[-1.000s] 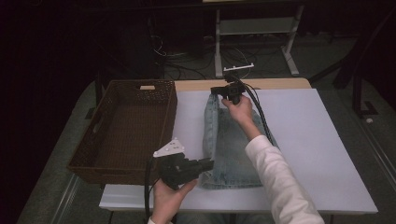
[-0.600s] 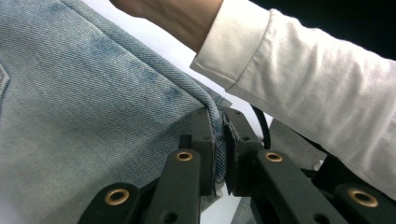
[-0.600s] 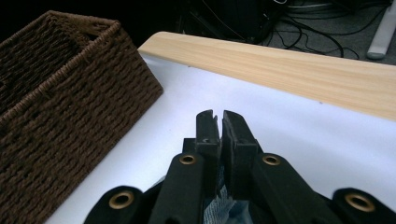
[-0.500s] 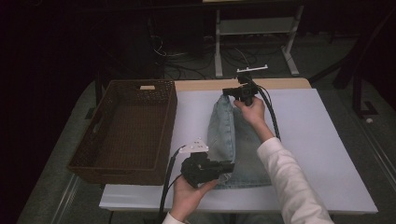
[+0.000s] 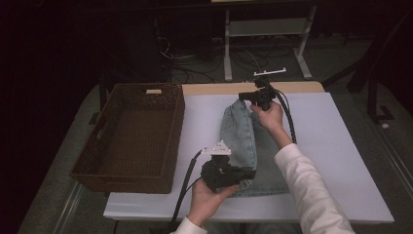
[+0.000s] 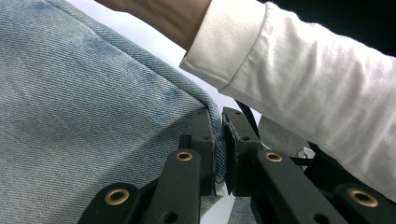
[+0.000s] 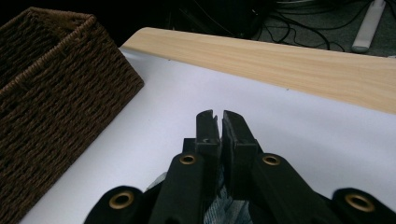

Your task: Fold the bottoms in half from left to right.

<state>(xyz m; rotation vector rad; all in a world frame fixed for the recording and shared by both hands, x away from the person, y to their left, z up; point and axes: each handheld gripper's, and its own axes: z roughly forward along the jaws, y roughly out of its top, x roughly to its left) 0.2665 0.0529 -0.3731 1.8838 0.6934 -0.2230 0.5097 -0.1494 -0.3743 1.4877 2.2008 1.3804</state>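
Light blue jeans lie lengthwise on the white table cover, their left side lifted into a ridge. At the near end, my left gripper is shut on the denim edge. In the left gripper view the jaws pinch a hem of the jeans, with a white sleeve crossing above. At the far end, my right gripper is shut on the other end of that edge. In the right gripper view a little denim shows between the closed jaws.
A brown wicker basket stands on the left of the table, close to the jeans, and its wall rises left of the right gripper. A bare wooden strip runs along the table's far edge. Cables trail from both grippers.
Both grippers have moved to the right, away from the basket, with the jeans' left edge still held. The denim has risen from flat into a fold over the middle.
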